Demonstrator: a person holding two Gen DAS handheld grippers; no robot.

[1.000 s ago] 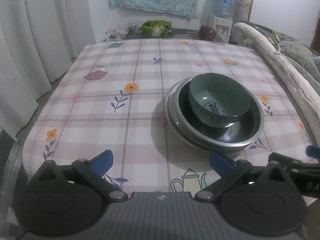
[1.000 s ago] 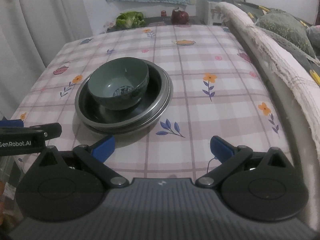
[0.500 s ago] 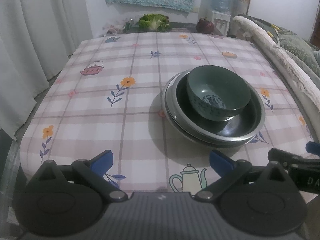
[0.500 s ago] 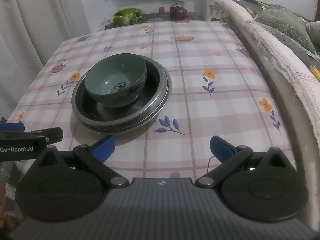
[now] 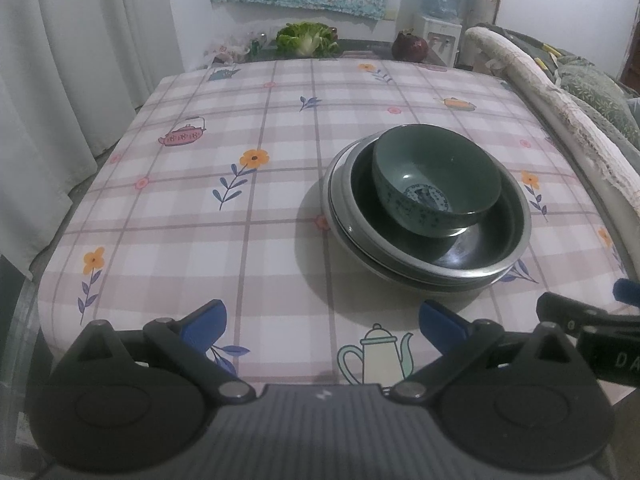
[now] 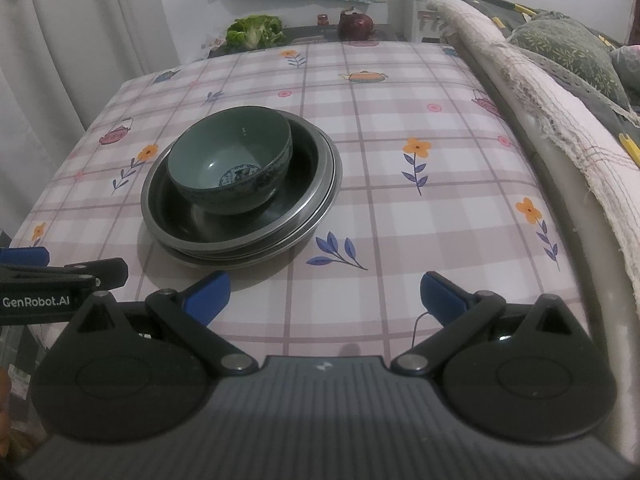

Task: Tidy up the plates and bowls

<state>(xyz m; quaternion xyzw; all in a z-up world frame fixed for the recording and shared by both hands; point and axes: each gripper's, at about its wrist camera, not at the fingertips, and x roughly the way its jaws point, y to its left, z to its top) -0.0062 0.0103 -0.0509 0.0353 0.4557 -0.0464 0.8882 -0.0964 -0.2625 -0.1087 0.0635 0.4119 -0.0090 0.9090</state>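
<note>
Tablecloth (image 5: 280,208) – one green bowl (image 5: 436,180) atop stacked metal plates (image 5: 344,208) (count unclear).

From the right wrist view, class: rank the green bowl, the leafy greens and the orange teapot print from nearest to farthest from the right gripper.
1. green bowl, left of centre, in the stacked plates.
2. orange teapot print, far middle of the tablecloth.
3. leafy greens, beyond the table's far edge, left.

Measured from the right gripper.

Both wrist views face across the table (image 5: 248,216) from its near edge.
</note>
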